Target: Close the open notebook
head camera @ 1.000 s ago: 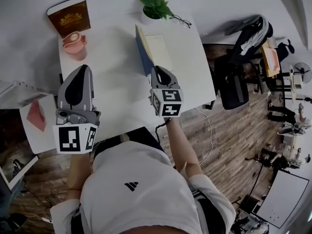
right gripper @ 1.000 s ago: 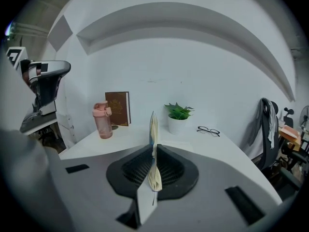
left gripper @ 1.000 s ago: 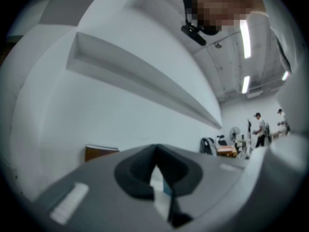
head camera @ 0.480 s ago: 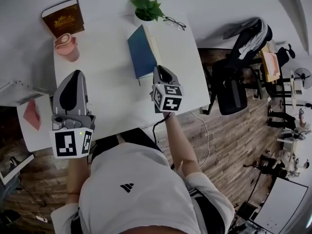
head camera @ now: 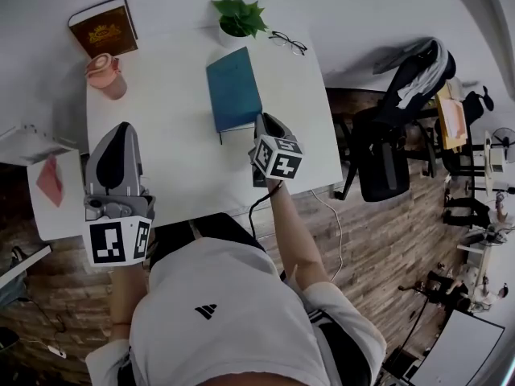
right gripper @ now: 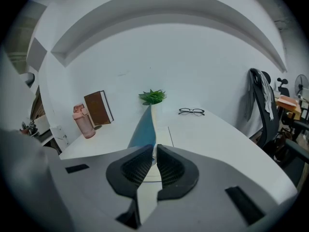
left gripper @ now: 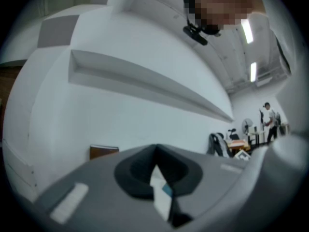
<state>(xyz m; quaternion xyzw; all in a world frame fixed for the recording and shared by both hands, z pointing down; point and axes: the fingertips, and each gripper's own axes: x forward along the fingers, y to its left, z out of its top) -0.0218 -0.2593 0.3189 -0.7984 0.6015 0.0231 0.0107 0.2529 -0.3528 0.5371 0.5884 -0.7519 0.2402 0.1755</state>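
The blue notebook (head camera: 233, 89) lies on the white table (head camera: 169, 151), and from above only its cover shows. In the right gripper view the blue cover (right gripper: 144, 129) rises as a thin wedge from between the jaws, with a white page (right gripper: 164, 132) beside it. My right gripper (head camera: 263, 121) (right gripper: 154, 151) sits at the notebook's near right corner, shut on the cover's edge. My left gripper (head camera: 122, 129) (left gripper: 155, 151) hovers over the table's near left part, away from the notebook, with its pads together and nothing held.
At the table's far side stand a brown book (head camera: 103, 26), a pink bottle (head camera: 106, 75), a potted plant (head camera: 236, 18) and glasses (head camera: 287, 43). A chair draped with clothes (head camera: 394, 127) is at the right. A low white shelf (head camera: 56, 207) is at the left.
The blue cover has swung from upright down over the white pages, with my right gripper following it down. The left gripper has drifted a little.
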